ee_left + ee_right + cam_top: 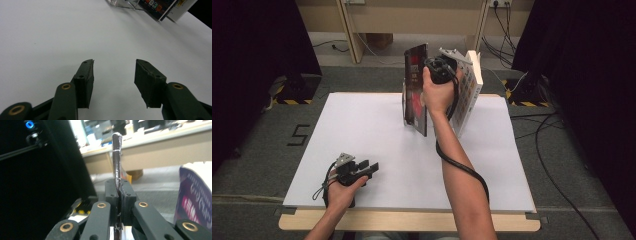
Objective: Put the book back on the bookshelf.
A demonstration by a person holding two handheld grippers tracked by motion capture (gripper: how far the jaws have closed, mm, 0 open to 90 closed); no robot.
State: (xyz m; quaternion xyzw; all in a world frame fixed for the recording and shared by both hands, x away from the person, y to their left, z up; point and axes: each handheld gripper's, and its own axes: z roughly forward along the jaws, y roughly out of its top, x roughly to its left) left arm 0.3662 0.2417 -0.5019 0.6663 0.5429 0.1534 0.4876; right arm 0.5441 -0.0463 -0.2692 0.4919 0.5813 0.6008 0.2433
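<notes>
Two books, one pinched and lifted above the white sheet.

One thin dark book [416, 90] hangs in the air over the far part of the white sheet [372, 135]. The right gripper [438, 67] has its jaws squeezed tight on the edge of this book, as the right gripper view shows. A second book with a white cover [471, 95] stands just beside it, on the side away from the left gripper [368, 167], leaning a little. A clear stand [120, 3] sits close to the books. The right arm stretches long across the sheet, hand raised high. The left hand rests low at the near part of the sheet, well apart from the books. Its jaws stand partly open, holding nothing.
</notes>
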